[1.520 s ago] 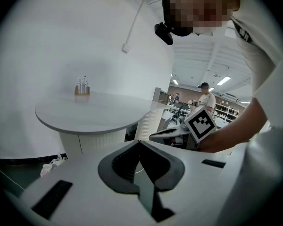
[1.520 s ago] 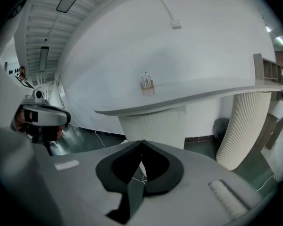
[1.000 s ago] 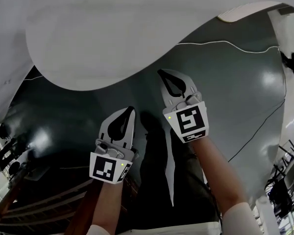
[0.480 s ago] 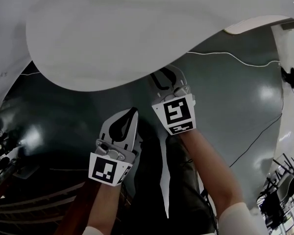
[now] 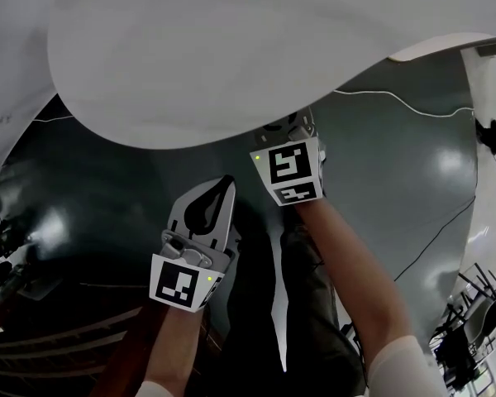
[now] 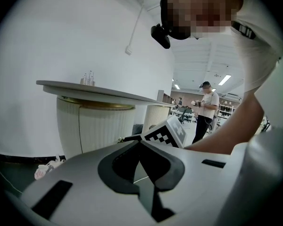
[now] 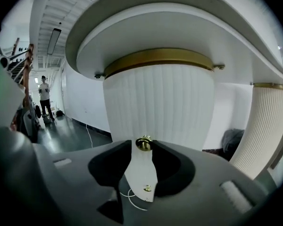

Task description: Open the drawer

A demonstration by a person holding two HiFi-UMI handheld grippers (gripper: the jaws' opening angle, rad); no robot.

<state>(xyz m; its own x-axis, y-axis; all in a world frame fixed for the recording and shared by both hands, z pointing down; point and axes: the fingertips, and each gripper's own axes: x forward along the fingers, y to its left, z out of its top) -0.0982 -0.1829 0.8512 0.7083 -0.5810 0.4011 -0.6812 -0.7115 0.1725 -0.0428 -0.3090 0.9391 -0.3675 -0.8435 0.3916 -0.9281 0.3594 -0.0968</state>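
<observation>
The left tongs (image 5: 222, 188) point forward and a little downward, their jaws together with nothing between them, and the marker cube sits at the wrist end. The bare left forearm (image 5: 172, 350) rises from the bottom edge of the head view. The right tongs (image 7: 142, 147) reach further ahead, tilted slightly down; their jaws have just been opening and stand apart, with a small brass knob (image 7: 144, 143) in the gap at their tips, not gripped. The right forearm (image 5: 355, 275) stretches out straighter, and a white sleeve (image 5: 407, 369) shows at its elbow.
</observation>
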